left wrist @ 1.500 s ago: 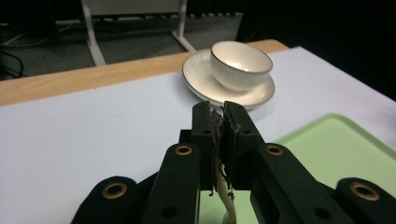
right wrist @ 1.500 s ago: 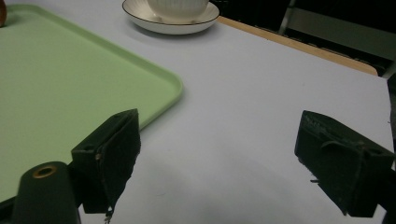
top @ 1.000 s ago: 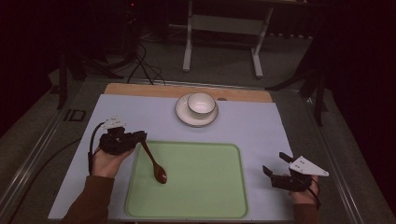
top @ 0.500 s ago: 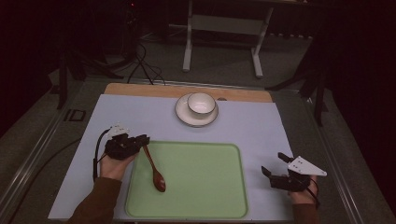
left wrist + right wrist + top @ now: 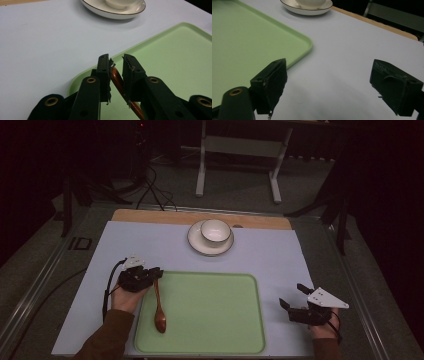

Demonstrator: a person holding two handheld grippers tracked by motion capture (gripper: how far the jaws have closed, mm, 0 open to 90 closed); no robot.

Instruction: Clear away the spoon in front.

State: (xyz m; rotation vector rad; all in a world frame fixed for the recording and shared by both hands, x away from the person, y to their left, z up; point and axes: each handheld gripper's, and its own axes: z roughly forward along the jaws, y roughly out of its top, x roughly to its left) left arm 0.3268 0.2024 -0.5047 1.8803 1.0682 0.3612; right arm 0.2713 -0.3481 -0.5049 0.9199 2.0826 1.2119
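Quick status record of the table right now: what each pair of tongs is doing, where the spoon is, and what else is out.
left tongs: jaws just opening, spoon handle between them
right tongs: open, empty, above the table right of the tray
spoon: brown, bowl end lying on the tray by its left edge
tray: green, flat on the table
cup: white, on a saucer beyond the tray

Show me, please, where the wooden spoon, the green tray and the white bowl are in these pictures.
wooden spoon (image 5: pixel 159 320), high view, on its dark bowl end lying in the tray.
green tray (image 5: pixel 210 307), high view, on its bare floor.
white bowl (image 5: pixel 216 230), high view, on its inner wall, sitting on the saucer.
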